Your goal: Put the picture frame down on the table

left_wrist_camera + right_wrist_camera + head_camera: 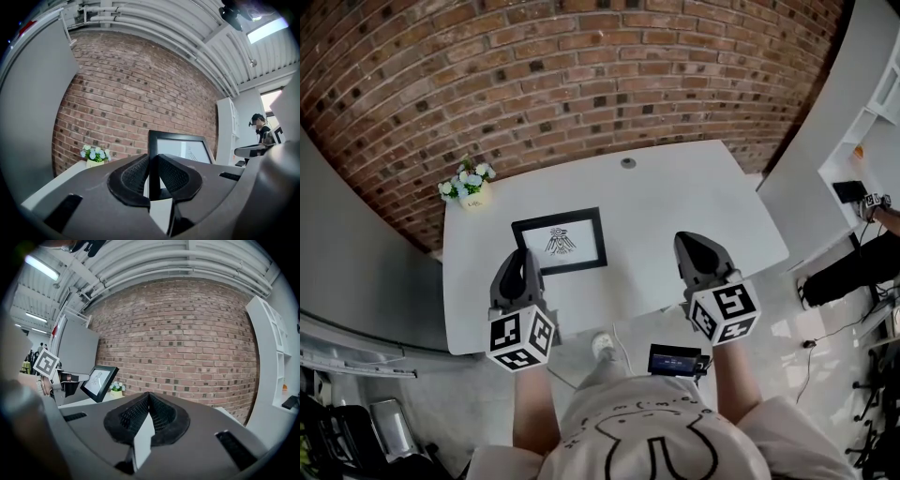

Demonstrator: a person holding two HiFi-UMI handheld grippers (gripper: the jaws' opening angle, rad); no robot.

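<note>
My left gripper (151, 164) pinches the black left edge of the picture frame (180, 152), jaws pressed flat on both faces of the moulding so the glass and the print stay untouched. The frame rises from the jaws toward 12 o'clock, and from the right gripper view it looks tilted and clear of the white table (694, 197), so I judge it not yet set down. From above it hangs over the table's near-left part, at 1 o'clock from my left gripper. My right gripper (148, 401), off at 3 o'clock, has its jaws pressed together on nothing; it waits at the table's near edge, likely kept out of the way. A small flower pot (469, 185) sits in the table's 10 o'clock corner against the brick wall (581, 75), well apart from the frame.
</note>
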